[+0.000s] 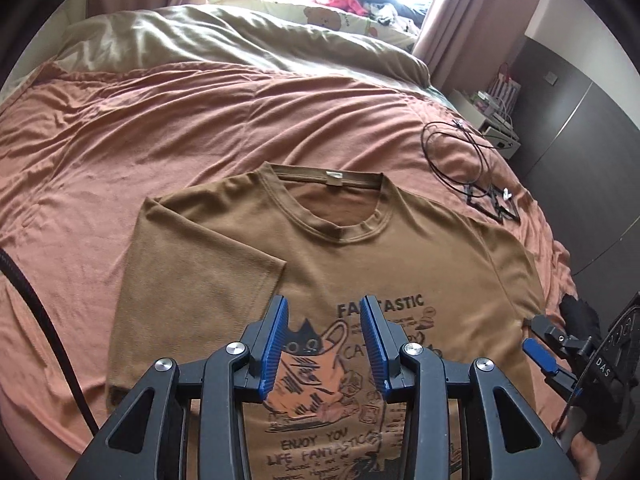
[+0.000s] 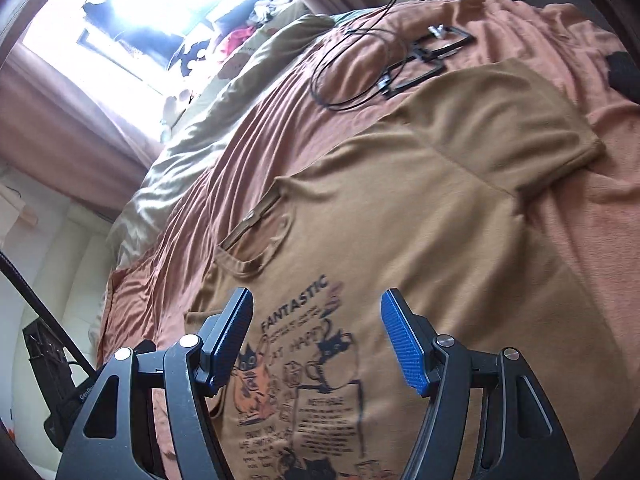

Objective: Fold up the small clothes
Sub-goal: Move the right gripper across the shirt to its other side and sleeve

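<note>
A brown T-shirt (image 1: 400,256) with a black and orange cat print and the word FANTASTIC lies face up on the orange bedspread (image 1: 160,140), collar pointing away. Its left sleeve (image 1: 200,256) is folded inward over the chest. The other sleeve (image 2: 520,136) lies spread out flat. My left gripper (image 1: 324,304) hovers over the print, its blue pads (image 1: 276,344) apart with nothing between them. My right gripper (image 2: 317,294) stands open wider above the print and holds nothing. It also shows at the shirt's right edge as the right gripper (image 1: 538,340).
A coiled black cable (image 1: 456,148) and a black frame-like piece (image 1: 494,200) lie on the bedspread beyond the shirt's right shoulder. An olive duvet (image 1: 240,48) is bunched at the far side. A bedside shelf (image 1: 496,124) stands off the right edge. A black cord (image 1: 36,312) crosses the left.
</note>
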The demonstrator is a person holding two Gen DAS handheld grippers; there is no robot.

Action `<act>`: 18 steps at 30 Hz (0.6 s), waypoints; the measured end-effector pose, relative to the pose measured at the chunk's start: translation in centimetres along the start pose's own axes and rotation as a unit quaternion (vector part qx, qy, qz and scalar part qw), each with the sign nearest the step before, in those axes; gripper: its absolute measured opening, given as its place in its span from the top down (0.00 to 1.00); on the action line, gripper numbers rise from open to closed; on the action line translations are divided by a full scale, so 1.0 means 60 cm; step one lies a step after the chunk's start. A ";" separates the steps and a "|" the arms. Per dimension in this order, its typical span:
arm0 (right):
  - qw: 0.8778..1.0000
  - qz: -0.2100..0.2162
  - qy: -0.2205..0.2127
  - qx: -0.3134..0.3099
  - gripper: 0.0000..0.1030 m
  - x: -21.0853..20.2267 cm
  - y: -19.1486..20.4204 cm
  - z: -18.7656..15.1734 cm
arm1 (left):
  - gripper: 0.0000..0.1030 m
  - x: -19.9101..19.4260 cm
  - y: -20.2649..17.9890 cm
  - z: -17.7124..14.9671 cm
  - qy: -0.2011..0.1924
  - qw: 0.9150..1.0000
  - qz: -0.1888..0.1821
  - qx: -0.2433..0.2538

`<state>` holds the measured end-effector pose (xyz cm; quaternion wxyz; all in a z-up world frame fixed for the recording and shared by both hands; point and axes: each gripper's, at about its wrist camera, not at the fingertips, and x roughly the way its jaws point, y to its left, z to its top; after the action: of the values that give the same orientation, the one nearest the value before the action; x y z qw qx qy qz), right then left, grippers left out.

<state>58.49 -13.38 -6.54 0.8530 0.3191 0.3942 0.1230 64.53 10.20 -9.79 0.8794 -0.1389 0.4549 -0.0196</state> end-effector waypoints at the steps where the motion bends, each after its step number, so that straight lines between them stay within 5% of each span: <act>1: 1.000 -0.007 -0.002 0.004 0.37 -0.007 -0.011 0.001 | 0.61 0.004 -0.009 -0.002 0.002 1.000 -0.004 0.001; 15: 0.994 -0.048 -0.063 0.079 0.37 -0.065 -0.127 0.031 | 0.61 0.134 -0.141 -0.041 0.045 0.998 -0.043 0.029; 18: 0.989 -0.065 -0.064 0.117 0.46 -0.060 -0.156 0.031 | 0.61 0.164 -0.162 -0.052 0.052 0.997 -0.048 0.037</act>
<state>57.12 -23.07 -9.50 0.8395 0.3978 0.3701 0.0000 68.67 -1.41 -16.75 0.8571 -0.1264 0.4921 -0.0858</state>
